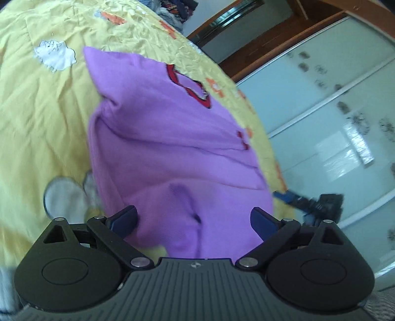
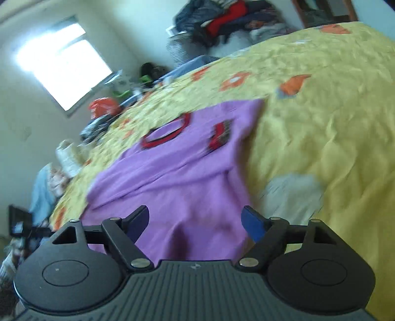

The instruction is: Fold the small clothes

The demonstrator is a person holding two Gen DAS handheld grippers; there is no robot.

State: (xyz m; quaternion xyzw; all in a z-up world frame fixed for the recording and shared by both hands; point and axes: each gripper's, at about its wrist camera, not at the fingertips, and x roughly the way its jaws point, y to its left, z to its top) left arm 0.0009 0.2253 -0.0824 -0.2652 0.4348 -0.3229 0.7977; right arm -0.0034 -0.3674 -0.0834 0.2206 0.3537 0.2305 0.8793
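Lying on the yellow bedspread (image 1: 37, 118) is the purple top (image 1: 160, 138), partly folded, red-trimmed neckline (image 1: 190, 86) at its far end; nothing lies on top of it. Left gripper (image 1: 193, 219) sits over the near hem, jaws spread wide, cloth between the fingers (image 1: 126, 218) but not pinched. Right gripper (image 2: 195, 222) likewise wide over the garment's near edge, pads not pressing, holding nothing. No clear container in view; a heap of dark and red clothes (image 2: 222, 22) is stacked beyond the bed's far side. Window (image 2: 64, 66) at left of the right view, wardrobe sliding doors (image 1: 333, 118) beside the bed, clutter (image 2: 103, 111) along the bed edge. Both views motion-blurred.
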